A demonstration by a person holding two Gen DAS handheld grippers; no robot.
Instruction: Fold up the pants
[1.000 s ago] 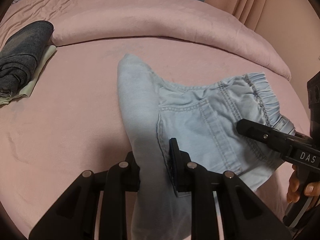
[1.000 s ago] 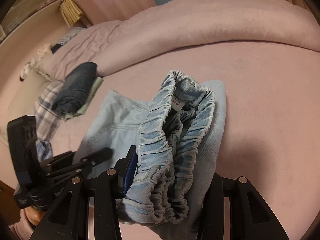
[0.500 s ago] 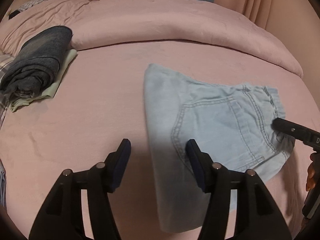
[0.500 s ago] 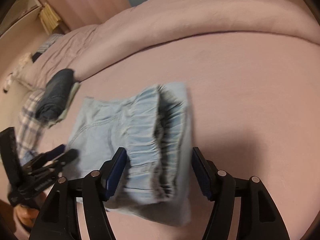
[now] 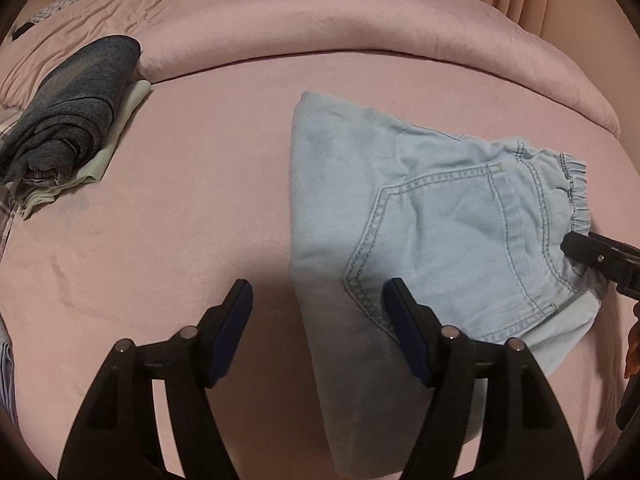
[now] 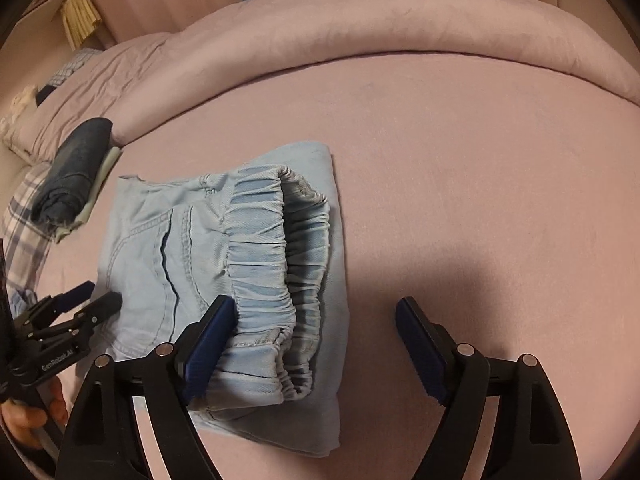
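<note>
The light blue pants (image 5: 432, 240) lie folded on the pink bed sheet (image 5: 192, 208), a back pocket facing up and the gathered elastic waistband (image 6: 276, 264) turned toward the right gripper. In the left wrist view the left gripper (image 5: 318, 312) hovers over the near folded edge of the pants with its two fingers spread wide and nothing between them; one finger is over bare sheet, the other over the denim beside the pocket seam. In the right wrist view the right gripper (image 6: 314, 334) is likewise spread apart and empty, with one blue pad (image 6: 208, 344) just at the waistband and the other above bare sheet, well apart from the cloth. The tip of the right gripper shows at the right edge of the left view, near the waistband. A rolled pink comforter (image 5: 360, 32) runs across the far side of the bed. Off to the left, well apart from the pants, a dark folded garment (image 5: 68, 108) sits on top of a pale green folded cloth (image 5: 120, 128), and a plaid fabric (image 6: 24, 224) lies at the far left edge.
</note>
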